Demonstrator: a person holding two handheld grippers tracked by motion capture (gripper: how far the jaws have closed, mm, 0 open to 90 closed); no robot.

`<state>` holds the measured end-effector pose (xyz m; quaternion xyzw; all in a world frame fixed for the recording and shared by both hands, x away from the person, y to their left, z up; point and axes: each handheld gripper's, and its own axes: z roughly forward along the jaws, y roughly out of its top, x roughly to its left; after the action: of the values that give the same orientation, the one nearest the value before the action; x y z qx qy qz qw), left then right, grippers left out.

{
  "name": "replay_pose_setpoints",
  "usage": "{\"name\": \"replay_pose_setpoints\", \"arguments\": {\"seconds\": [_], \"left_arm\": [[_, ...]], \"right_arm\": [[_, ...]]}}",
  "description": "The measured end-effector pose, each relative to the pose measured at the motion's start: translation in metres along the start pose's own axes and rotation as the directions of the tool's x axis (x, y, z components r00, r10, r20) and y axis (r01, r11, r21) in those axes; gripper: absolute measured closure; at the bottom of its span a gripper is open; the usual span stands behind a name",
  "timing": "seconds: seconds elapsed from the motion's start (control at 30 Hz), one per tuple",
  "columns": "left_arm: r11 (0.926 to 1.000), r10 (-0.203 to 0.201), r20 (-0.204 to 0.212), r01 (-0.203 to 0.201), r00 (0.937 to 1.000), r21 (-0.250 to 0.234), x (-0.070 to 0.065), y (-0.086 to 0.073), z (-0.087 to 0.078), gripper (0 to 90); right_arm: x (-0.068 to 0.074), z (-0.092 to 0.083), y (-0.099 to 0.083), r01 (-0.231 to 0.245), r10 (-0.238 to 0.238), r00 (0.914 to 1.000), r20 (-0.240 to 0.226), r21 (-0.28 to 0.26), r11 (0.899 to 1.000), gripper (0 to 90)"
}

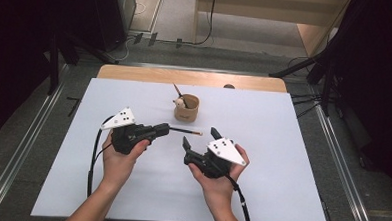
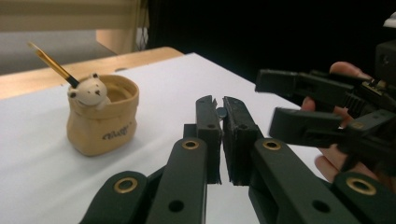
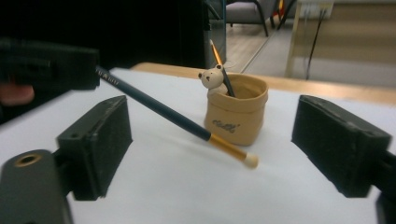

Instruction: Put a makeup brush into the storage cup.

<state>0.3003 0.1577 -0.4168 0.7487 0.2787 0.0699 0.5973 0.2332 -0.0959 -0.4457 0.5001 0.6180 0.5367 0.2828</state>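
Left gripper [image 1: 167, 130] jaws clamp the pencil [image 3: 173, 119] near one end, level above the tabletop [image 1: 282, 159]; right gripper [image 1: 201, 139] jaws stand wide, empty. Pencil looks light, stiff, slippery; grip mid-shaft.

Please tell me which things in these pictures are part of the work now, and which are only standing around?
Part of the work:
- pencil, clamped in the left gripper
- bear cup, already with a second pencil in it
- right gripper, jaws open, nothing between them

Only around:
- white table
- floor cables
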Motion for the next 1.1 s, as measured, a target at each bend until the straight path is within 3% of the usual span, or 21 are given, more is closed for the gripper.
{"name": "replay_pose_setpoints", "arguments": {"seconds": [0.07, 0.13, 0.23, 0.3, 0.43, 0.53, 0.57, 0.63, 0.77, 0.87, 1.0, 1.1], "left_arm": [[0.9995, 0.003, -0.001, -0.003, 1.0000, -0.030, 0.000, -0.002, 0.000, 86.5], [0.9982, -0.002, 0.006, 0.003, 1.0000, -0.059, 0.001, -0.005, 0.000, 86.5], [0.9941, -0.005, 0.016, 0.007, 0.9999, -0.108, 0.002, -0.011, 0.001, 86.4], [0.9932, 0.004, 0.011, -0.003, 0.9999, -0.116, 0.001, -0.015, 0.003, 86.4], [0.9905, 0.011, 0.022, -0.008, 0.9997, -0.138, -0.002, -0.019, 0.007, 86.5], [0.9870, 0.013, 0.028, -0.008, 0.9995, -0.161, -0.005, -0.021, 0.008, 86.5], [0.9870, 0.010, 0.030, -0.005, 0.9995, -0.161, -0.006, -0.022, 0.009, 86.5], [0.9863, 0.013, 0.036, -0.006, 0.9993, -0.165, -0.007, -0.023, 0.010, 86.4], [0.9858, 0.016, 0.049, -0.007, 0.9987, -0.168, -0.010, -0.026, 0.013, 86.4], [0.9853, 0.022, 0.050, -0.013, 0.9985, -0.171, -0.013, -0.028, 0.015, 86.5], [0.9844, 0.030, 0.054, -0.020, 0.9981, -0.175, -0.016, -0.029, 0.017, 86.4], [0.9836, 0.039, 0.056, -0.029, 0.9976, -0.178, -0.018, -0.030, 0.018, 86.4]], "right_arm": [[-0.006, 0.001, -0.002, -0.108, 0.108, 0.9938, -0.027, 0.011, 0.994, 2.1], [-0.010, 0.002, -0.004, -0.190, 0.192, 0.9799, -0.056, 0.029, 0.981, 0.0], [-0.014, 0.004, -0.007, -0.296, 0.299, 0.9503, -0.088, 0.044, 0.954, 0.0], [-0.014, 0.003, -0.008, -0.352, 0.356, 0.9291, -0.101, 0.051, 0.935, 0.0], [-0.013, 0.005, -0.009, -0.422, 0.429, 0.8928, -0.137, 0.080, 0.903, 0.0], [-0.014, 0.006, -0.011, -0.485, 0.496, 0.8543, -0.155, 0.105, 0.868, 0.6], [-0.014, 0.007, -0.012, -0.504, 0.516, 0.8422, -0.157, 0.111, 0.857, 2.6], [-0.016, 0.008, -0.012, -0.533, 0.543, 0.8261, -0.149, 0.106, 0.839, 8.1], [-0.021, 0.009, -0.012, -0.563, 0.572, 0.8096, -0.132, 0.099, 0.820, 13.5], [-0.024, 0.011, -0.012, -0.587, 0.597, 0.7891, -0.144, 0.110, 0.802, 13.6], [-0.027, 0.012, -0.012, -0.630, 0.641, 0.7547, -0.139, 0.122, 0.767, 15.0], [-0.029, 0.012, -0.012, -0.646, 0.658, 0.7388, -0.146, 0.126, 0.753, 16.4]]}}
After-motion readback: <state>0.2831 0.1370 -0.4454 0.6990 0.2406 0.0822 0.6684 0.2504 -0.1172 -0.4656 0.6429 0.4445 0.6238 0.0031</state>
